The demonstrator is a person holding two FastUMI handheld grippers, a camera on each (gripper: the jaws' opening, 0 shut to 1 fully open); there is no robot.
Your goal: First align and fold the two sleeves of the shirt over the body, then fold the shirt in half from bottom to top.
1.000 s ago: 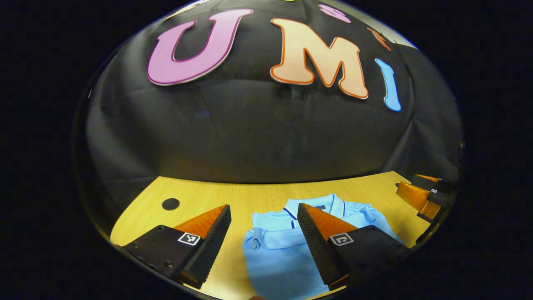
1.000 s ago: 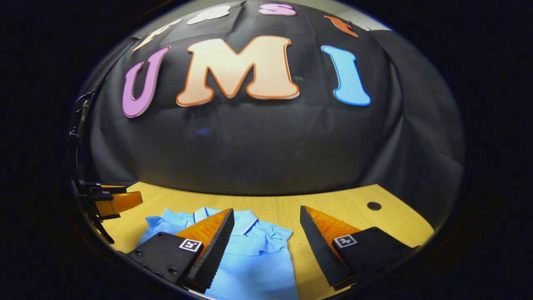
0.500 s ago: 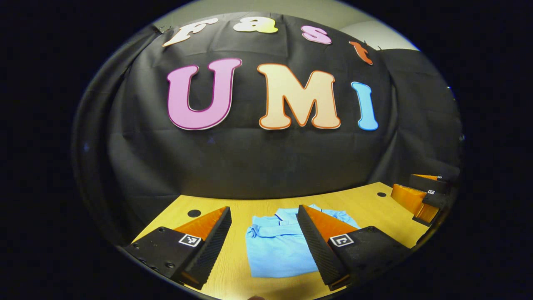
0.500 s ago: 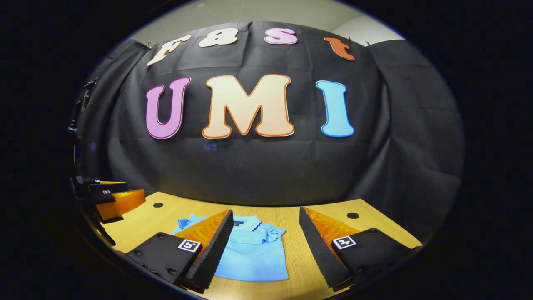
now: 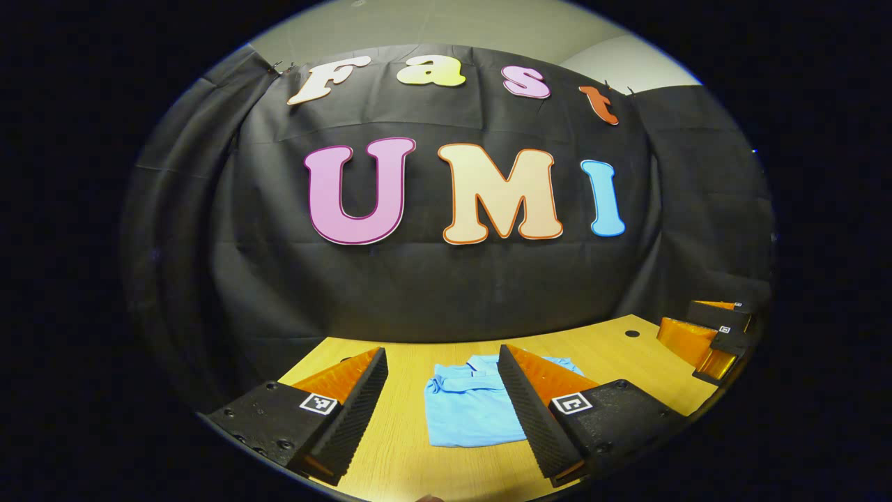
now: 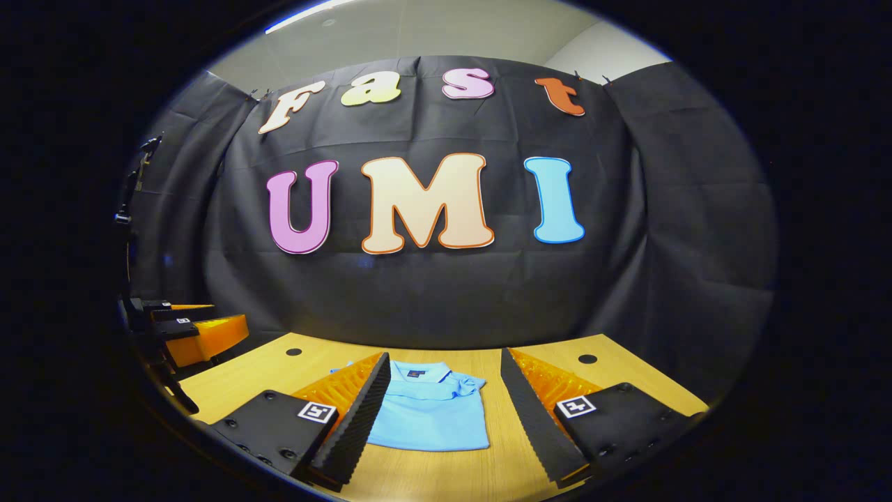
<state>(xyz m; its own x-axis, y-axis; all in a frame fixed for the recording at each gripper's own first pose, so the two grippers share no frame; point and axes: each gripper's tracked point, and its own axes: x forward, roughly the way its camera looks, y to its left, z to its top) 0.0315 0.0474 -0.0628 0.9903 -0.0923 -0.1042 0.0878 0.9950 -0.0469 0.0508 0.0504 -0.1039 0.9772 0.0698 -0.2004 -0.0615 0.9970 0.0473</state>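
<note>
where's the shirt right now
The blue shirt lies folded flat on the wooden table, collar toward the black cloth wall. In the right gripper view it sits ahead between the open fingers, nearer the left one; neither gripper touches it.

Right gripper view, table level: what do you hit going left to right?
The other gripper at the far left edge → small dark hole in the table → folded blue shirt → second dark hole towards the right.
</note>
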